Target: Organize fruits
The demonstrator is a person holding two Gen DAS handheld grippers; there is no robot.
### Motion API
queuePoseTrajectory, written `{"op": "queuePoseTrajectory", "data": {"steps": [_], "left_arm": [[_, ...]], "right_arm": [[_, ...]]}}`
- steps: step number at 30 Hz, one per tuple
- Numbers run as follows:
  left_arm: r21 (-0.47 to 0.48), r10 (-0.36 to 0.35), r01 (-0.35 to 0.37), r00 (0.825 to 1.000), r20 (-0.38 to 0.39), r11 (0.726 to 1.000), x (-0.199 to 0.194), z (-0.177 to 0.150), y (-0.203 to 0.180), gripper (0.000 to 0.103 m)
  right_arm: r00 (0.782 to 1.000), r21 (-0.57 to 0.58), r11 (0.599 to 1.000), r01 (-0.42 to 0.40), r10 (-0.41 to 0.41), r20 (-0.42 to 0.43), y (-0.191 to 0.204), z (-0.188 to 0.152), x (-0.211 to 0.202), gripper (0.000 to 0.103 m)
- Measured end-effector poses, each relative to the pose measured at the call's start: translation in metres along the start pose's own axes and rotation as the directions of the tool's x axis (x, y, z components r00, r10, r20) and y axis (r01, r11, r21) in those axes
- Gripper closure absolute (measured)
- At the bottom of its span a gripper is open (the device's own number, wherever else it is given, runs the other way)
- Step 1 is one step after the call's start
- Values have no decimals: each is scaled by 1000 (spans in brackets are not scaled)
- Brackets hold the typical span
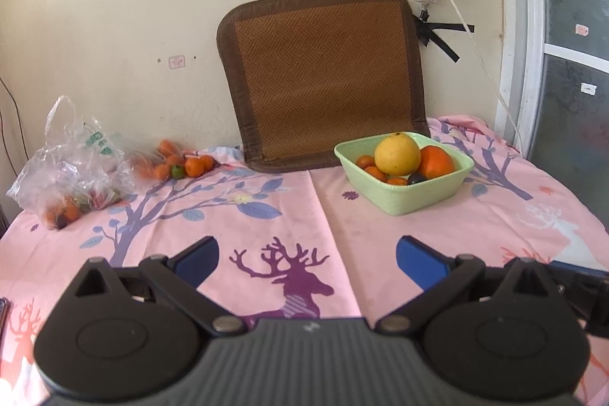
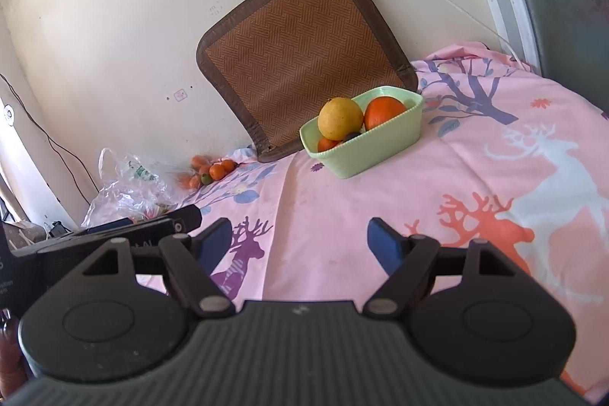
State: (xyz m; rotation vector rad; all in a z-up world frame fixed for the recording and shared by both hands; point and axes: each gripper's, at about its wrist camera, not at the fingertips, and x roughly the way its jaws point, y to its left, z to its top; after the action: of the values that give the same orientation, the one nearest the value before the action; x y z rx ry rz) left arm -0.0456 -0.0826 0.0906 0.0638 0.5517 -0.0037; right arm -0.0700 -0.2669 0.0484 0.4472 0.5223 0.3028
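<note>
Pale green bowl (image 1: 403,202); pink deer-print cloth (image 1: 327,215); brown woven mat (image 1: 323,71).

Bare cloth (image 1: 335,223) lies open between the bag (image 1: 72,162) at the left and the bowl (image 1: 403,196) at the right. Loose fruits (image 1: 190,166) and a mat (image 1: 323,78) block the wall side.

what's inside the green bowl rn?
The green bowl holds a big yellow citrus, a large orange fruit, several small oranges and one dark fruit. Anything beneath the pile is covered, so the count is not certain.
</note>
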Motion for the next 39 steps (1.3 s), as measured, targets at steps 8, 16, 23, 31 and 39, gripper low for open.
{"op": "queuePoseTrajectory", "data": {"steps": [8, 16, 23, 31, 39], "left_arm": [[0, 4, -4, 999, -37, 1000, 5, -6, -2, 0], [0, 16, -16, 998, -55, 1000, 10, -12, -3, 0], [9, 45, -45, 997, -66, 999, 11, -15, -1, 0], [-5, 41, -42, 997, -71, 999, 10, -16, 2, 0], [10, 65, -65, 995, -69, 998, 9, -16, -1, 0]], "right_arm": [[1000, 36, 999, -1, 1, -3, -8, -3, 4, 23], [1000, 38, 999, -5, 6, -16, -7, -7, 9, 23], [1000, 28, 1000, -3, 3, -8, -5, -9, 9, 23], [1000, 19, 1000, 7, -7, 9, -5, -9, 5, 23], [1000, 19, 1000, 8, -8, 19, -5, -10, 4, 23]]}}
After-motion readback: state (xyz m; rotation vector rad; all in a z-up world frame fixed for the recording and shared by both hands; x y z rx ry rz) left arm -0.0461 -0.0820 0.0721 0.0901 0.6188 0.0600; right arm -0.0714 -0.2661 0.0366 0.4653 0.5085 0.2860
